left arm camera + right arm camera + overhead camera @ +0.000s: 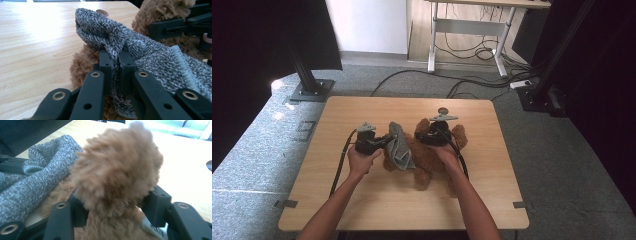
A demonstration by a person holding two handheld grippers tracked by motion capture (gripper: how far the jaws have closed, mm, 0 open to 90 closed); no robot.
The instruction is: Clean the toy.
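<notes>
High view: a brown teddy [428, 152] lies near the middle of the counter [362, 200], with a grey knit garment [400, 145] draped over its left side. My left claw [388, 140] sits at the garment's edge; my right claw [421, 136] is on the bear's upper body, with my hand behind it.

Left gripper view: my left claw [116, 67] is clamped tight on a fold of the garment [150, 60], jaws nearly together with only the fabric between them. The opening of the knit gapes above the grip, and the bear's fur [82, 62] shows beneath it.

Right gripper view: my right claw [113, 207] stands at a middling gap with a furry limb or ear of the bear [117, 167] between the jaws. The pads bracket the plush, but I cannot tell whether they press it firmly. The garment [37, 177] lies just beside that part.

Judgement: the step in hand is dressing the bear, at the stage of securing the plush part to be fed into the knit. The next move calls for a firm right grip, then drawing the garment's opening over that part while the left grip holds. Risk: the fur slipping free.
</notes>
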